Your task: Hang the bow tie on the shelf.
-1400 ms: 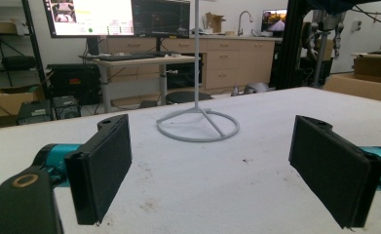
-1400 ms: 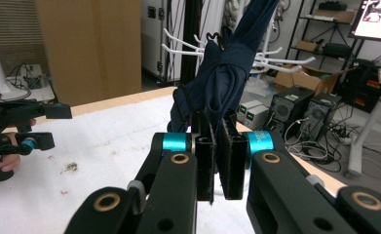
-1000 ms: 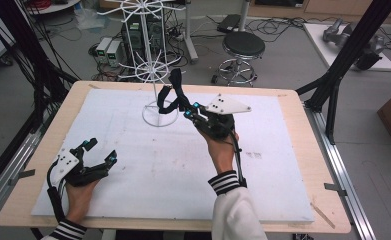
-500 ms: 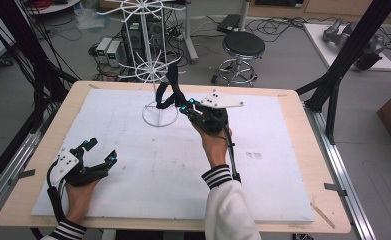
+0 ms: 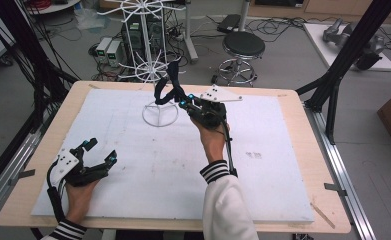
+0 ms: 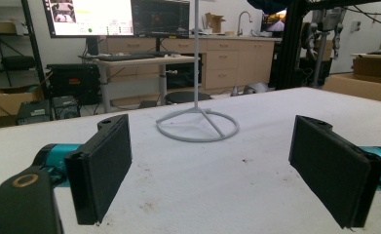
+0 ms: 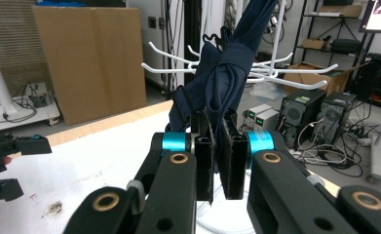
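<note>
Top of white wire hook rack (image 5: 142, 45) cut off in high view; its ring base (image 6: 198, 129) stands on white foam-covered table (image 5: 283, 165); right gripper (image 7: 216, 161) jaws nearly closed, pinching dark navy knotted cloth (image 7: 224, 78) raised beside rack hooks; cloth's upper end out of frame; left gripper (image 5: 97, 156) jaws wide, empty, well apart near front-left; black stool (image 5: 243, 46) behind table.

Dark navy knotted cloth (image 7: 222, 83) draped against white hook rack (image 5: 145, 55), gripper-pinched below

High view looks down; both tool views sit low, sharing the white rack (image 5: 159, 95) (image 6: 198, 124) (image 7: 256, 73).
</note>
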Tool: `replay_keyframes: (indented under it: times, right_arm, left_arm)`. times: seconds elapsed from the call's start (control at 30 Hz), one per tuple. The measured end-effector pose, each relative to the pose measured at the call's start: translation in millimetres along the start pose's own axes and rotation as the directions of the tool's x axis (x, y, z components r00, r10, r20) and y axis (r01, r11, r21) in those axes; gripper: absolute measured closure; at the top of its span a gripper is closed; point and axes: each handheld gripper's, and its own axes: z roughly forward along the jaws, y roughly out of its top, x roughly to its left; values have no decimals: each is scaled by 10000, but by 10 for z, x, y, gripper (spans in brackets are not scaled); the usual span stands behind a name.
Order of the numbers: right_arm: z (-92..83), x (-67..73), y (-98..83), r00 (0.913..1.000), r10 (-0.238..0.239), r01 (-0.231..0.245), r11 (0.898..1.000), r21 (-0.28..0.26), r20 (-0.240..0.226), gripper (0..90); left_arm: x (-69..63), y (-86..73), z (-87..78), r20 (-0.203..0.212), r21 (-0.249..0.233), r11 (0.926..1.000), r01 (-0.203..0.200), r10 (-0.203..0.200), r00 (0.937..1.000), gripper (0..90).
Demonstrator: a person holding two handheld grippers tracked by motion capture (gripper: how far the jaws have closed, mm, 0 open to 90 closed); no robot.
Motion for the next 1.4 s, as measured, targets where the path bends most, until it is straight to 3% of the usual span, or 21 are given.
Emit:
replay_keyframes:
  times: [0.5, 1.23, 1.4]
  right_arm:
    - [124, -86, -105, 9990, 417, -423, 9980, 464, 135, 858]
    - [292, -84, -163, 9984, 449, -476, 9957, 792, 345, 857]
    - [326, -84, -183, 9978, 382, -437, 9935, 1053, 538, 816]
  left_arm:
    - [-1, -1, -5, 12, -30, 10000, -13, 13, 10000, 161]
    - [-2, -1, -6, 10, -47, 10000, -14, 14, 10000, 161]
    - [-1, -2, -7, 12, -51, 10000, -15, 16, 10000, 161]
